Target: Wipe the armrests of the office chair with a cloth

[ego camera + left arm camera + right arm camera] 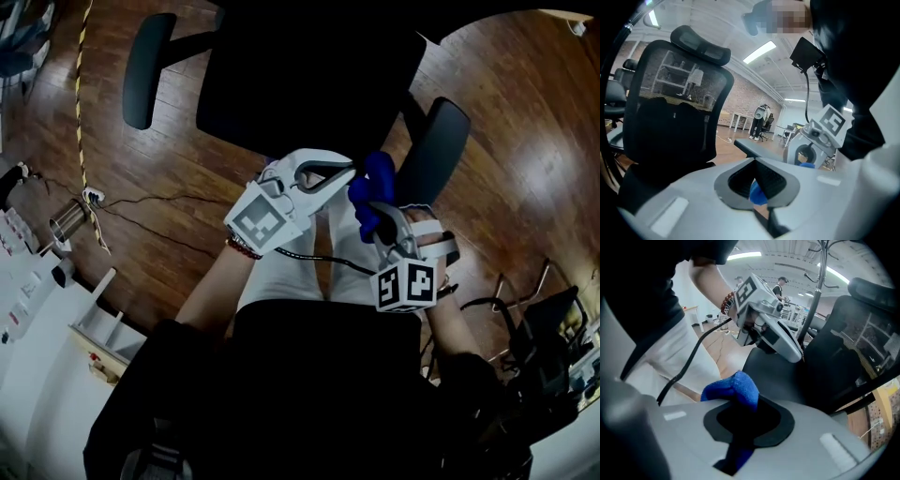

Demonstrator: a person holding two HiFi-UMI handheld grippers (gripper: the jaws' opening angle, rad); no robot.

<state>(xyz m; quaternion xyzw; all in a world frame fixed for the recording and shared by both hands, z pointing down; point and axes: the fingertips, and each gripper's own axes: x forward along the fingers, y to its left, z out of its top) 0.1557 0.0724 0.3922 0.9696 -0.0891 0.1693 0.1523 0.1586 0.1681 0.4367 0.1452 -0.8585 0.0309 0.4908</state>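
The black office chair (pixel 291 75) stands in front of me on the wooden floor. Its left armrest (pixel 148 67) is far from both grippers, and its right armrest (pixel 433 150) is just right of them. My right gripper (pixel 380 220) is shut on a blue cloth (pixel 375 183), which bulges out above its jaws (pixel 736 387). My left gripper (pixel 349 173) points at the cloth from the left, jaws shut and nothing pinched that I can see. In the left gripper view its pads (pixel 771 178) meet, and a bit of blue shows behind them. The armrest (pixel 757 147) lies beyond.
Thin cables (pixel 159 202) and a yellow cord (pixel 82 112) run over the floor at the left. A white desk (pixel 37 319) stands at the lower left and dark gear (pixel 548 328) at the lower right. People stand far back (pixel 761 122).
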